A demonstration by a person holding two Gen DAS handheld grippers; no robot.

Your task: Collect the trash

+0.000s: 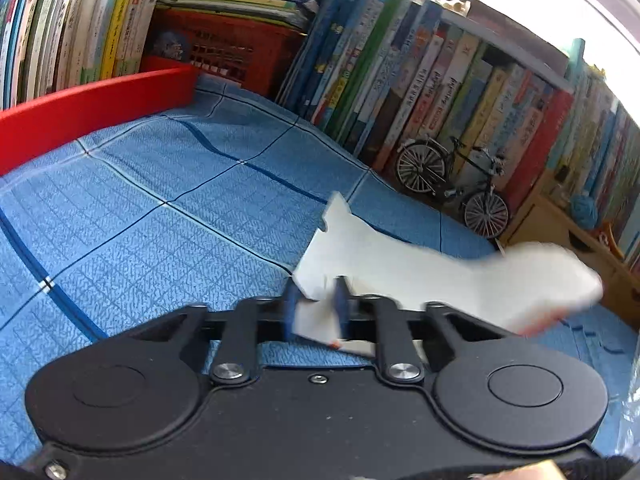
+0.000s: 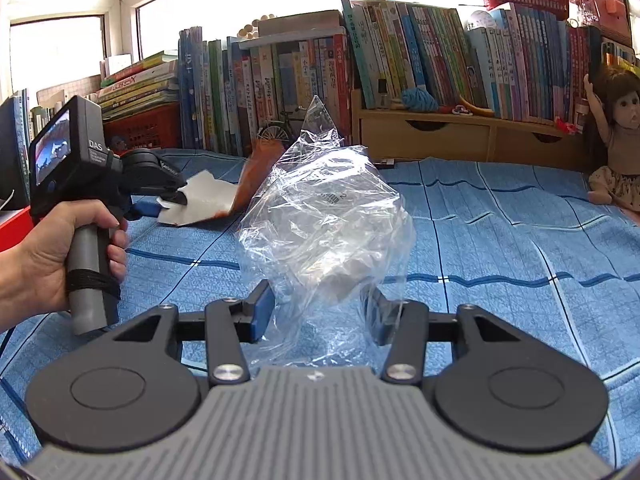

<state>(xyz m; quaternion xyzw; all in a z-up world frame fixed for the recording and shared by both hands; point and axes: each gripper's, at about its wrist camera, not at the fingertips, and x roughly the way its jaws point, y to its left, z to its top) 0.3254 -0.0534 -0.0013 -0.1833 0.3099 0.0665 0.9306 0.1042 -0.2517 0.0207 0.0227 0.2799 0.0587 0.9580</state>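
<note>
A torn wrapper [image 1: 400,272], white inside and orange outside, is pinched between the blue pads of my left gripper [image 1: 315,304], which is shut on it. It hangs just above the blue checked cloth [image 1: 160,208] and is blurred at its far end. From the right wrist view, the wrapper [image 2: 208,200] sticks out of the left gripper [image 2: 176,200], held by a hand [image 2: 40,248]. A crumpled clear plastic bag [image 2: 324,220] stands between the wide-apart fingers of my right gripper [image 2: 322,316], which is open. The right finger shows through the plastic.
Rows of books [image 2: 400,60] line the back. A model bicycle [image 1: 452,184] stands before them, with a wooden drawer unit [image 2: 440,136] further right. A red box edge [image 1: 92,104] borders the left. A doll [image 2: 616,140] sits at far right.
</note>
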